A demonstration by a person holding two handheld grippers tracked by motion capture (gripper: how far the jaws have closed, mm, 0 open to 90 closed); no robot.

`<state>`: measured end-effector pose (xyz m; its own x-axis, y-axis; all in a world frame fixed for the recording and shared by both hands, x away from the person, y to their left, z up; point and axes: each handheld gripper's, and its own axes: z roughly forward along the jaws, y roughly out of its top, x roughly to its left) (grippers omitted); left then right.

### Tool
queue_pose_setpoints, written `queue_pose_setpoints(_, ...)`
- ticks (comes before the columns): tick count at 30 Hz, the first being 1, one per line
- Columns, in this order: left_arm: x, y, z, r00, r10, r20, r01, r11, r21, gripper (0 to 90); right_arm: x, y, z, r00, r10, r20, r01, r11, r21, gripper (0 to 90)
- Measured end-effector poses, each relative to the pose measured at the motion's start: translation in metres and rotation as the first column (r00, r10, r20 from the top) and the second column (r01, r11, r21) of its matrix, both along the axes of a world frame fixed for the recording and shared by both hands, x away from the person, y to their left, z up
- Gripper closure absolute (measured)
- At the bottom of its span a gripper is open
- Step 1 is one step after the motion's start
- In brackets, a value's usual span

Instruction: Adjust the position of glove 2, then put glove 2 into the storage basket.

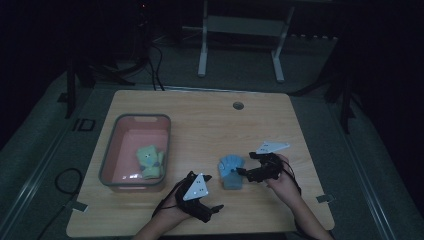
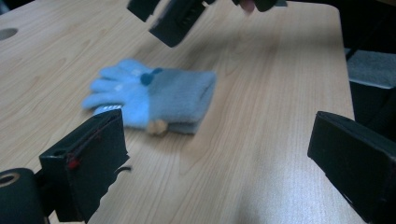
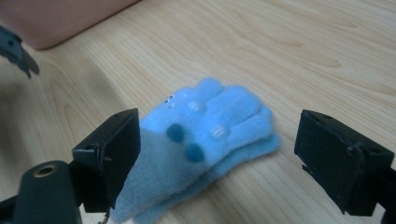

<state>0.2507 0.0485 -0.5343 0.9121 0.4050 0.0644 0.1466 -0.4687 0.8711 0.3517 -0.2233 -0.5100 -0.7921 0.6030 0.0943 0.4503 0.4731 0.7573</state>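
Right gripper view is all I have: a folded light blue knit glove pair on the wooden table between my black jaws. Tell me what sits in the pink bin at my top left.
Observer: In the high view the pink plastic bin holds a green knit glove pair.
Operator: Report the left gripper.
Observer: The left gripper stands with jaws wide apart, nothing between them, aimed at the light blue glove pair.
Operator: Describe the glove's cuff end.
Observer: The left gripper view shows a greyer blue cuff and a small tan tag at its folded edge.
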Motion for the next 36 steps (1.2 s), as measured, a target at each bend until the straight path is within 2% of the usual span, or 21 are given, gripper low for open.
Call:
queue_pose_setpoints(3,0.006,-0.006,0.000,0.9999,-0.017,0.003,0.016,0.9996,0.023,5.8,0.001,-0.002,0.003,0.9998,-0.017,-0.008,0.017,0.9998,0.007,13.3)
queue_pose_setpoints(5,0.012,-0.011,-0.002,0.9993,-0.036,0.005,0.036,0.9985,0.040,7.1,0.002,-0.003,0.005,0.9997,-0.010,-0.024,0.010,0.9996,0.025,10.8)
queue_pose_setpoints(6,0.014,-0.013,-0.002,0.9990,-0.043,0.009,0.043,0.9980,0.046,8.4,0.003,-0.003,0.005,0.9996,-0.004,-0.027,0.005,0.9998,0.018,10.8)
queue_pose_setpoints(10,0.022,-0.024,-0.004,0.9959,-0.077,0.047,0.072,0.9922,0.102,14.7,0.009,-0.003,0.007,1.0000,0.000,-0.003,0.000,0.9997,-0.024,22.1)
queue_pose_setpoints(12,0.025,-0.027,-0.004,0.9946,-0.090,0.053,0.083,0.9902,0.112,15.7,0.015,-0.003,0.008,1.0000,-0.001,0.001,0.002,0.9997,-0.024,29.2)
queue_pose_setpoints(14,0.028,-0.032,-0.004,0.9926,-0.103,0.064,0.095,0.9880,0.122,20.5,0.018,-0.003,0.008,1.0000,0.000,0.001,0.000,0.9997,-0.022,30.2)
queue_pose_setpoints(15,0.032,-0.040,-0.004,0.9879,-0.134,0.078,0.122,0.9828,0.139,20.5,0.020,-0.002,0.007,1.0000,0.000,0.003,0.000,0.9998,-0.020,30.8)
queue_pose_setpoints(16,0.034,-0.043,-0.005,0.9860,-0.147,0.079,0.133,0.9792,0.153,22.9,0.028,0.000,0.004,0.9999,0.003,-0.012,-0.003,0.9999,-0.014,32.6)
queue_pose_setpoints(19,0.039,-0.053,-0.008,0.9802,-0.177,0.088,0.157,0.9674,0.199,26.4,0.037,0.005,-0.003,0.9991,0.004,-0.042,-0.004,0.9998,-0.019,32.6)
queue_pose_setpoints(22,0.046,-0.060,-0.012,0.9793,-0.190,0.069,0.170,0.9587,0.228,33.0,0.042,0.011,-0.013,0.9976,0.005,-0.069,-0.008,0.9994,-0.034,32.2)
queue_pose_setpoints(25,0.052,-0.065,-0.017,0.9797,-0.191,0.060,0.170,0.9508,0.259,35.5,0.045,0.015,-0.023,0.9956,0.004,-0.093,-0.008,0.9988,-0.049,31.4)
queue_pose_setpoints(31,0.055,-0.071,-0.020,0.9772,-0.200,0.071,0.171,0.9405,0.293,40.0,0.044,0.022,-0.035,0.9955,0.013,-0.094,-0.022,0.9946,-0.101,30.7)
queue_pose_setpoints(34,0.054,-0.072,-0.022,0.9753,-0.200,0.094,0.162,0.9359,0.313,43.0,0.044,0.022,-0.038,0.9953,0.012,-0.096,-0.023,0.9924,-0.120,30.5)
queue_pose_setpoints(36,0.053,-0.073,-0.022,0.9742,-0.196,0.112,0.151,0.9338,0.324,46.3,0.043,0.022,-0.039,0.9955,0.014,-0.094,-0.025,0.9931,-0.115,31.4)
